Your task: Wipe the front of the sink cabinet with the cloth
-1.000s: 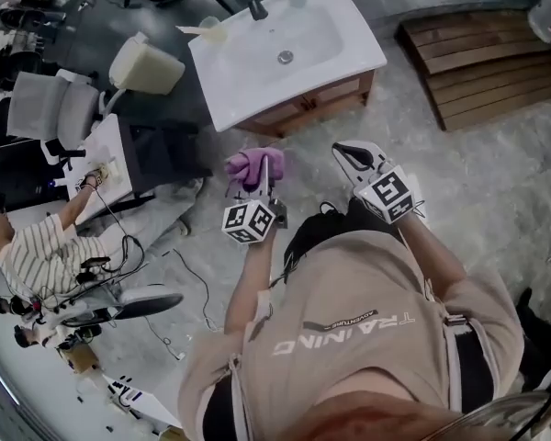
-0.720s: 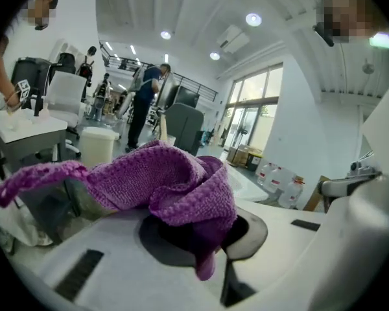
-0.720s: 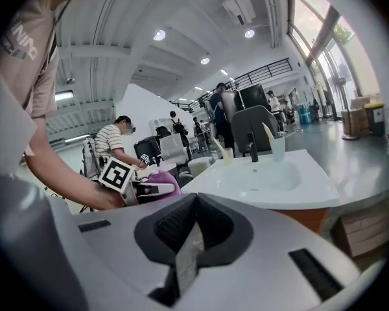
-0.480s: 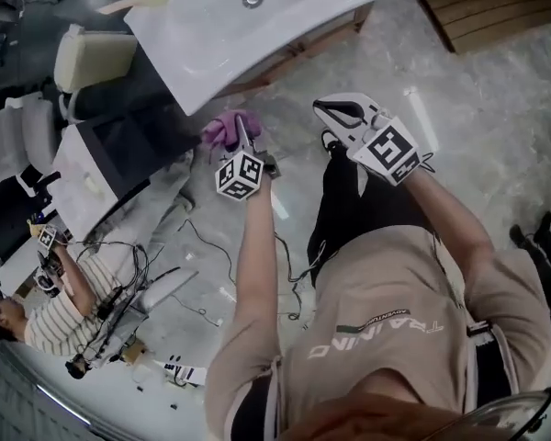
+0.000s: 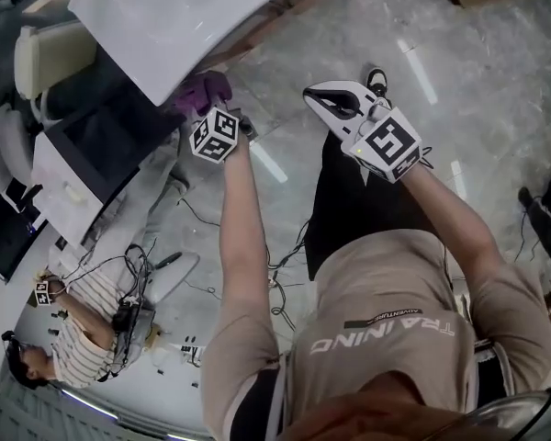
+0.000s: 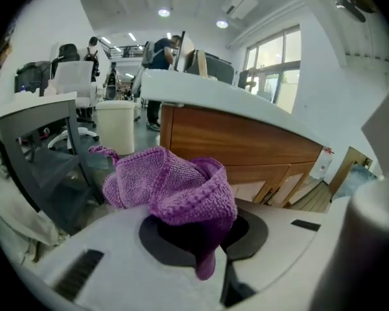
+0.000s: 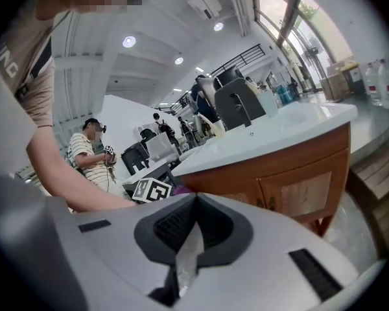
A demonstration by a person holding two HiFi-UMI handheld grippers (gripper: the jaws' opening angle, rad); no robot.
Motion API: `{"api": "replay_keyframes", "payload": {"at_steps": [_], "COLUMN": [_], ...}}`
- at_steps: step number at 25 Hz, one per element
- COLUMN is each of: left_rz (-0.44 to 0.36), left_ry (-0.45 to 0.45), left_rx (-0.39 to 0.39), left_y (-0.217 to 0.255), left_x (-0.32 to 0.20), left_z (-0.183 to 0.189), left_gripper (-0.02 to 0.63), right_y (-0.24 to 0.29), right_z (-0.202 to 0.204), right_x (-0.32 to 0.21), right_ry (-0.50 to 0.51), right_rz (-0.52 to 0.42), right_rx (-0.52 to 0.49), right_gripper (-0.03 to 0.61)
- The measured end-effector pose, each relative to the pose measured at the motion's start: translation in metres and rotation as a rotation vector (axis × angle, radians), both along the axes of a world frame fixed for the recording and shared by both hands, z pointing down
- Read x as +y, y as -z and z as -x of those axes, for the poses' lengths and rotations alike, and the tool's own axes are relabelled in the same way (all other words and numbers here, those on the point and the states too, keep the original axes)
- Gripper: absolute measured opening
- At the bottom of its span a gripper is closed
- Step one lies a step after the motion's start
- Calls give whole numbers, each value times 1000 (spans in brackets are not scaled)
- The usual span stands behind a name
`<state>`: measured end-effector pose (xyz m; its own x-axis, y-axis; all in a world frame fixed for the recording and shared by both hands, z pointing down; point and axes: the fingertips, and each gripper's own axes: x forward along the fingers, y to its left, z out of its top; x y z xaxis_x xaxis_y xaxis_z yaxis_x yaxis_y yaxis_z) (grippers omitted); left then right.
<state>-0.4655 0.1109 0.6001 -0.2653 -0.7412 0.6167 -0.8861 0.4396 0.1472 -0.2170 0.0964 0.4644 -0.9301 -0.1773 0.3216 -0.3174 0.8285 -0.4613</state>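
- Left gripper [image 6: 204, 238] has pushed closer to the sink cabinet [image 6: 246, 141] since a second ago; the white basin top [image 5: 184, 16] hides the cabinet's front in the head view.
- Purple cloth [image 6: 172, 183], bunched and nubbly, is pinched in that gripper's jaws, near the wood (contact unclear).
- Right gripper [image 5: 323, 99] hangs closed, empty.
- Pale bin [image 6: 117, 125] stands left.

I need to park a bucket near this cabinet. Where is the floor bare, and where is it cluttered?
Bare: the grey stone floor right of the wooden sink cabinet, beyond the right gripper. Crowded: the left, where the left gripper holds the purple cloth, with black cables and a seated person in a striped shirt below.
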Motion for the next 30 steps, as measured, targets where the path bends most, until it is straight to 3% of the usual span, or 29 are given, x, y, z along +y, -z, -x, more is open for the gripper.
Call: {"api": "replay_keyframes", "payload": {"at_steps": [3,8,11,16,22,30], "left_rz": [45,47,60,79,63,60], "left_ry": [-23,3,45,123,80,21], "left_rx": [-46,-89,-113,-115,-129,-128], "left_y": [-11,-17,-16,-13,-10,0], "left_x": [0,-13,-19,-22,-49,-97], "left_z": [9,24,26,19,-15,-82], "left_gripper": [49,49,49,49,49,49], "right_y": [0,1,-2,-1,-1,7], "right_z": [-2,-7,-11,-30,-56,-89], "right_x": [6,17,16,0,-18,-29], "right_ry": [-20,27,39,-28,-76,-38], "right_rz": [3,-35,-75,-39,-32,-62], "right_rx": [17,36,45,17,10,31], "right_gripper": [12,12,12,12,12,12]}}
